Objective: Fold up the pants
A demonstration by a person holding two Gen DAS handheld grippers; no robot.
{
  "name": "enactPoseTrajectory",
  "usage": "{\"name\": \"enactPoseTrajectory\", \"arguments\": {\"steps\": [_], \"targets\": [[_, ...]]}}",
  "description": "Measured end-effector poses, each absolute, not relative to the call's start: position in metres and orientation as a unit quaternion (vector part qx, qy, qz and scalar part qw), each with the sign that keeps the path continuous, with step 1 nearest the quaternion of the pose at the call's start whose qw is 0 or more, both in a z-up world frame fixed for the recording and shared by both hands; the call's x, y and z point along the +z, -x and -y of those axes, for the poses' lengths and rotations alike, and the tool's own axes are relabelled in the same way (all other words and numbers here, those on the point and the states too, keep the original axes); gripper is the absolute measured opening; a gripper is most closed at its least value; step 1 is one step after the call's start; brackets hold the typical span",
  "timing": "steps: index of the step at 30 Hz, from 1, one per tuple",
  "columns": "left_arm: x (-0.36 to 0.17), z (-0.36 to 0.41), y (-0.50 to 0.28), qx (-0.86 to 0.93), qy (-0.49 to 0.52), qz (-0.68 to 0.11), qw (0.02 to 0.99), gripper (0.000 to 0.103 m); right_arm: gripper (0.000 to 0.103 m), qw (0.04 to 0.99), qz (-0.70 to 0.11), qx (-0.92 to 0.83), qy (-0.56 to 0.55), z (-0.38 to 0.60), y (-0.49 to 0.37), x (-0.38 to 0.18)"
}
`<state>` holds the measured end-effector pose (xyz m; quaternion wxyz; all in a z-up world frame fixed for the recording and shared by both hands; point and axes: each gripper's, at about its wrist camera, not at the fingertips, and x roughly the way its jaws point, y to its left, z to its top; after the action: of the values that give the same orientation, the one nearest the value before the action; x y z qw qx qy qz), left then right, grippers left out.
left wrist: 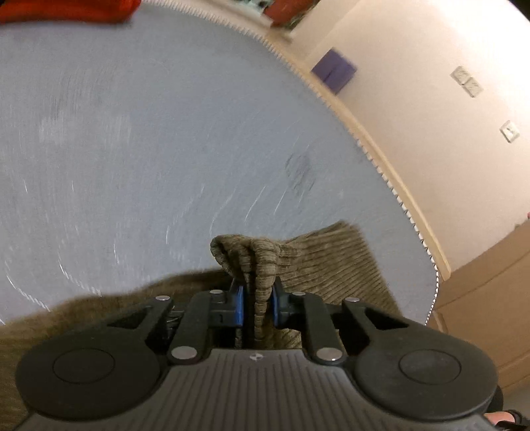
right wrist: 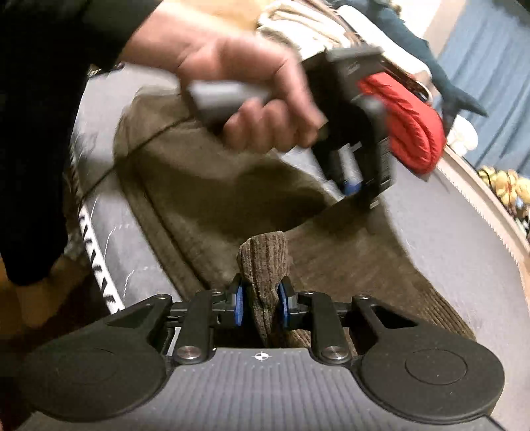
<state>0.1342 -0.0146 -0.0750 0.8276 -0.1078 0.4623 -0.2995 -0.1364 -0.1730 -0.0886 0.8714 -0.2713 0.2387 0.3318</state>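
Olive-brown corduroy pants (right wrist: 212, 195) lie spread on a grey mat (right wrist: 447, 232). My right gripper (right wrist: 260, 303) is shut on a bunched edge of the pants. My left gripper (left wrist: 257, 303) is shut on another pinched fold of the pants (left wrist: 334, 255). In the right wrist view the left gripper (right wrist: 359, 189), held by a hand (right wrist: 251, 86), holds the cloth at the far side of the pants. The image is motion-blurred.
A red garment (right wrist: 414, 129) lies at the mat's far edge, also in the left wrist view (left wrist: 66, 11). The grey mat (left wrist: 149, 149) has a toothed white border (left wrist: 381, 165). A purple box (left wrist: 333, 69) stands by the wall. The person's dark sleeve (right wrist: 39, 132) is at left.
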Motion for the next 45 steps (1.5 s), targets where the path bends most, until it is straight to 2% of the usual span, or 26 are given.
{"name": "enactPoseTrajectory", "arguments": {"steps": [3, 5, 7, 9, 12, 17, 20, 25, 30, 35, 40, 45], "targets": [[-0.058, 0.013, -0.124, -0.291, 0.092, -0.439, 0.845, 0.017, 0.024, 0.873, -0.226, 0.338, 0.270, 0.169, 0.141, -0.087], [-0.065, 0.013, -0.124, -0.258, 0.076, -0.454, 0.849, 0.017, 0.023, 0.875, -0.227, 0.352, 0.241, 0.174, 0.141, -0.079], [-0.082, 0.017, -0.125, -0.224, 0.051, -0.475, 0.849, 0.023, 0.027, 0.881, -0.229, 0.357, 0.210, 0.179, 0.140, -0.073], [-0.088, 0.022, -0.123, -0.217, 0.017, -0.479, 0.850, 0.028, 0.042, 0.891, -0.236, 0.350, 0.166, 0.189, 0.135, -0.067], [-0.065, 0.019, -0.116, -0.196, 0.006, -0.438, 0.878, 0.039, 0.048, 0.910, -0.241, 0.328, 0.075, 0.214, 0.125, -0.055], [-0.027, 0.021, -0.094, -0.214, -0.002, -0.368, 0.905, 0.040, 0.060, 0.952, -0.222, 0.197, -0.077, 0.275, 0.110, -0.042], [-0.026, 0.034, -0.076, -0.248, -0.015, -0.367, 0.896, 0.040, 0.061, 0.962, -0.243, 0.048, -0.117, 0.309, 0.100, -0.049], [-0.056, 0.059, -0.052, -0.306, -0.081, -0.401, 0.860, 0.040, 0.061, 0.891, -0.364, -0.129, -0.239, 0.369, 0.083, -0.103], [-0.106, 0.067, -0.054, -0.291, -0.117, -0.502, 0.806, 0.040, 0.062, 0.864, -0.399, -0.117, -0.282, 0.381, 0.082, -0.129], [-0.102, 0.076, -0.063, -0.288, -0.109, -0.496, 0.812, 0.044, 0.063, 0.853, -0.404, -0.093, -0.317, 0.382, 0.080, -0.133], [-0.089, 0.088, -0.061, -0.310, -0.103, -0.481, 0.813, 0.053, 0.066, 0.851, -0.411, -0.080, -0.318, 0.380, 0.086, -0.134], [-0.112, 0.110, -0.049, -0.330, -0.169, -0.502, 0.782, 0.058, 0.064, 0.853, -0.409, -0.079, -0.315, 0.378, 0.086, -0.134]]}}
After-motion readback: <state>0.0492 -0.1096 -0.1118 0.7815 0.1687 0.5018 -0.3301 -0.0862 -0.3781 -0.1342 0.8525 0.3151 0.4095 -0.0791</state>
